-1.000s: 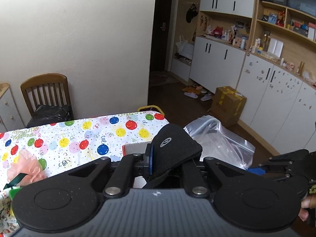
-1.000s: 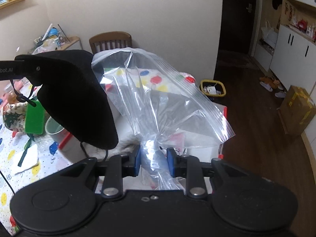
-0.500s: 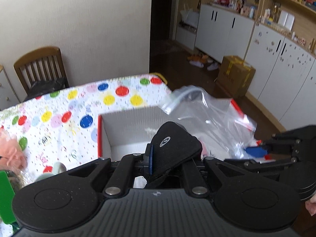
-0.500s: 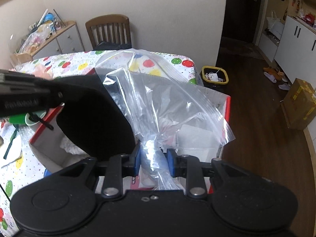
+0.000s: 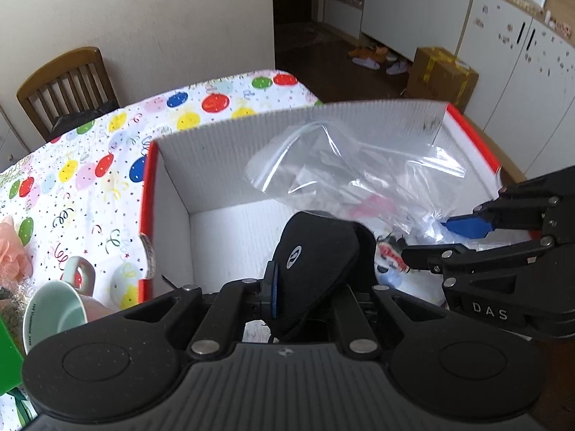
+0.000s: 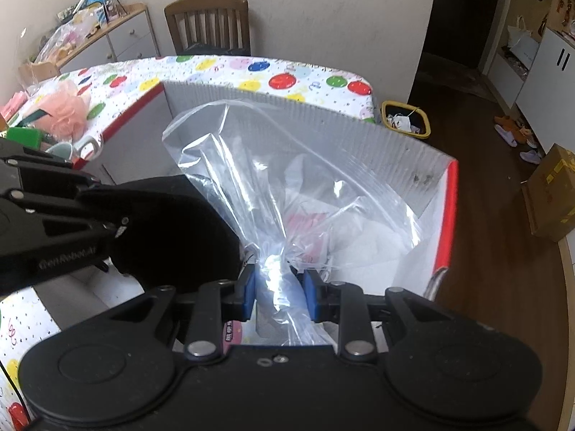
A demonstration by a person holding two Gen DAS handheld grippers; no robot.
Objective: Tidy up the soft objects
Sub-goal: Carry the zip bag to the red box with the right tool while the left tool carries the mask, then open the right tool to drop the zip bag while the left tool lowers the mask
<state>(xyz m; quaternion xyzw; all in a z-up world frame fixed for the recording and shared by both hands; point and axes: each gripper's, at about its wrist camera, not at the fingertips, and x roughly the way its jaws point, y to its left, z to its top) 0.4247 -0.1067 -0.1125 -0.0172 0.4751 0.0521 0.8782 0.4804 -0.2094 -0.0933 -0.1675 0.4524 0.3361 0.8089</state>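
A: The left gripper (image 5: pixel 305 283) is over the box (image 5: pixel 287 125) now, jaws clamped tight on the black pad (image 5: pixel 316 265), which hangs above the box's bare white floor near the left wall.

B: And the right gripper (image 6: pixel 279 296)?

A: Its blue fingers (image 6: pixel 248 296) are pressed against the bunched neck of the clear plastic bag (image 6: pixel 287 186). The bag fans out above the box interior, its far edge just short of the corrugated back wall.

B: How much room inside the box?

A: The left half of the floor is open and white. The right half holds crumpled white and pink material; what it is cannot be told through the plastic.

B: Edges?

A: The red rim (image 5: pixel 147 194) runs along the left wall and the right corner. In the left wrist view, the right gripper sits above the right rim. Pad and bag are touching or nearly so at the middle of the box; which one cannot be told.

B: Outside the box?

A: A mint-green mug (image 5: pixel 61 309) lies tipped just beside the left wall on the balloon-print tablecloth (image 5: pixel 90 165). A wooden chair (image 6: pixel 208 21) stands beyond the table's far edge, well apart from the box.
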